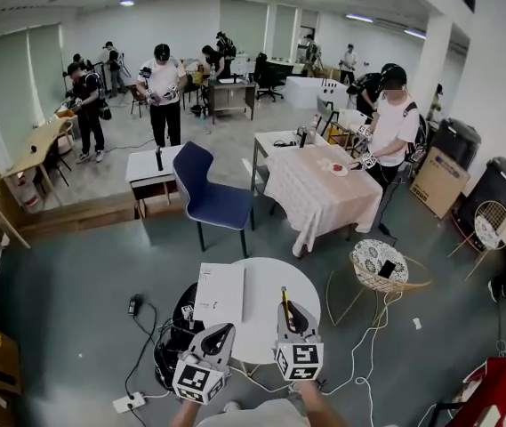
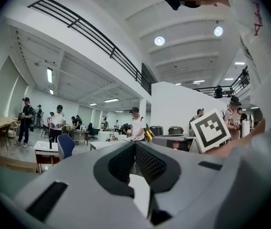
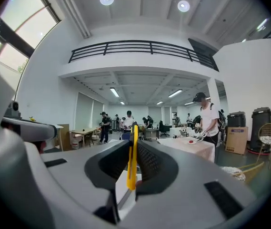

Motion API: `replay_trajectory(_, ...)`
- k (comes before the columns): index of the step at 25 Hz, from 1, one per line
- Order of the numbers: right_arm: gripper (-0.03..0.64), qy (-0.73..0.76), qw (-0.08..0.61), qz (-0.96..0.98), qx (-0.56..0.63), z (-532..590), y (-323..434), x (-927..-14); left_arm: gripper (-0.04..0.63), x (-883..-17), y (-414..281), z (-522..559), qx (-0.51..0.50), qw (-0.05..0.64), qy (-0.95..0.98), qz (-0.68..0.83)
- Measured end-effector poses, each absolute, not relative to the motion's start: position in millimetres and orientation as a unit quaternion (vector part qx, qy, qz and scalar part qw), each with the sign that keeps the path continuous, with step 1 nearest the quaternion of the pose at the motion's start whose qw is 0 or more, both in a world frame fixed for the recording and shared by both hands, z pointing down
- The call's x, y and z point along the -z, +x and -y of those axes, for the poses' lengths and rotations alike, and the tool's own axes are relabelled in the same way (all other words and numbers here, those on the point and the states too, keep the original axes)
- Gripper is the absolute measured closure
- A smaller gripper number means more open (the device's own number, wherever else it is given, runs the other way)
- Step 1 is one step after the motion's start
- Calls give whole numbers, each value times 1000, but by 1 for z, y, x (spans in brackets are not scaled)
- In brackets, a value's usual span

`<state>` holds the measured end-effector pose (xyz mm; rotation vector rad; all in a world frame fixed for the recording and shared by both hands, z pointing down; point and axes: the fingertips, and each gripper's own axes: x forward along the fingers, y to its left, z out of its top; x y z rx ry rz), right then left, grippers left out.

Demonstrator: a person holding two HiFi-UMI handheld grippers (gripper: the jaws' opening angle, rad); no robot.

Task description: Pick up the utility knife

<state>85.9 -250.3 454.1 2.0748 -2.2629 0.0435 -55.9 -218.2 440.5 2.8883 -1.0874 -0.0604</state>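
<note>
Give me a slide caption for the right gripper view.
Right gripper shut on the yellow knife, busy hall beyond.

yellow utility knife (image 3: 132,161), white round table (image 1: 267,279)

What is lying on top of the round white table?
A white sheet on its left half. The yellow utility knife is off it, clamped in the right gripper. It and the left gripper hide the near edge of the table.

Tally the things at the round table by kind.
Grippers: 2 (left gripper, right gripper)
Knife: 1
White sheet: 1
Total: 4
</note>
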Motion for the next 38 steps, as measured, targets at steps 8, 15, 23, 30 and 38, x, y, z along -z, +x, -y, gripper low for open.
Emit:
replay_trajectory(8,560,666,39,744,-22,186,74,-457,583,-436,-51,172,22,36,938,343)
replay_trajectory(15,560,651,43,758,-10,120,84,-451,583,-440,-30,116,19,44,933,356)
replay_trajectory(23,560,637,39,770,-10,29,98,-455,583,-447,2,33,17,47,933,356)
replay_trajectory(30,560,626,30,779,-13,-33,96,-458,583,-447,13,-34,23,42,933,358)
replay_trajectory(38,560,617,23,786,-9,-71,94,-459,583,-447,26,-70,30,37,935,353)
